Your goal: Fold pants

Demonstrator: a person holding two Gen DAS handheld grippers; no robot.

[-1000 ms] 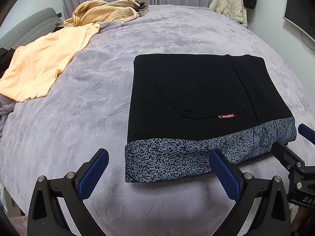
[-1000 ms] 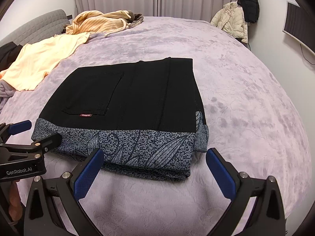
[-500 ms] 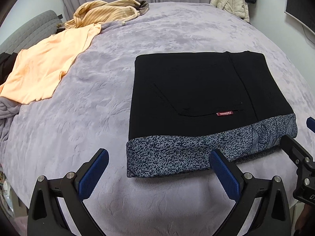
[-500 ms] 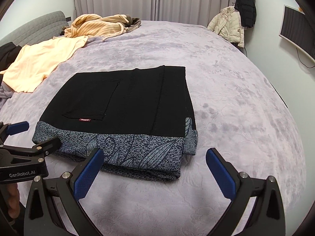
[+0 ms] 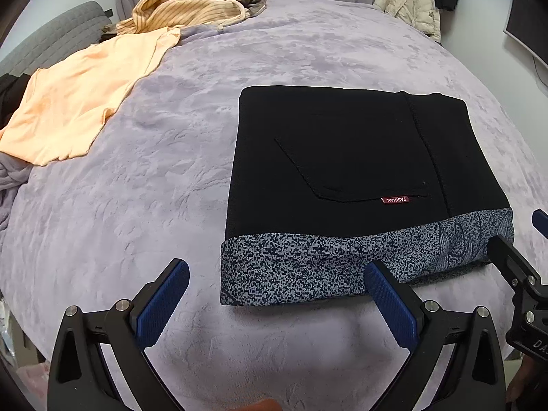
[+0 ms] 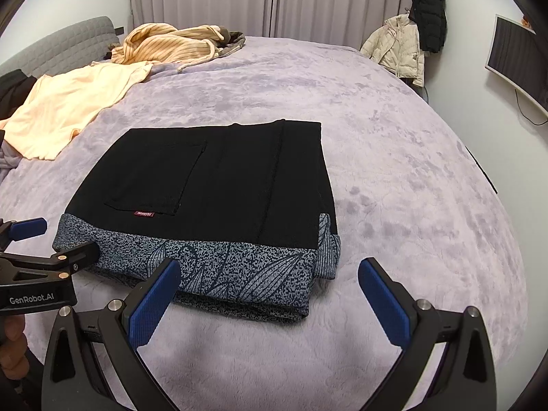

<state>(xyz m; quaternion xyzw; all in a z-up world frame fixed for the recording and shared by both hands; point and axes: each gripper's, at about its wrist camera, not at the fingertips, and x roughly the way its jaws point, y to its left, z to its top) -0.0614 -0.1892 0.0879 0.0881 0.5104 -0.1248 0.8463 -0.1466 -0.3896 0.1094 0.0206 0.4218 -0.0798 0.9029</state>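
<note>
The black pants [image 5: 359,157] lie folded into a flat rectangle on the bed, with a grey speckled patterned band along the near edge and a small red label by the pocket. They also show in the right wrist view [image 6: 219,185]. My left gripper [image 5: 274,284] is open and empty, just short of the near left corner of the pants. My right gripper [image 6: 270,281] is open and empty, above the near right edge. Each gripper shows at the side of the other's view.
The bed is covered by a lilac plush blanket [image 5: 137,205]. A peach shirt [image 5: 78,102] and a striped yellow garment [image 5: 191,10] lie at the far left. A grey headboard [image 6: 61,51], hung jackets [image 6: 407,44] and a wall screen [image 6: 517,58] are around.
Both grippers have drawn back and up from the folded pants, which now look farther away in the right view. The pants have not moved.
</note>
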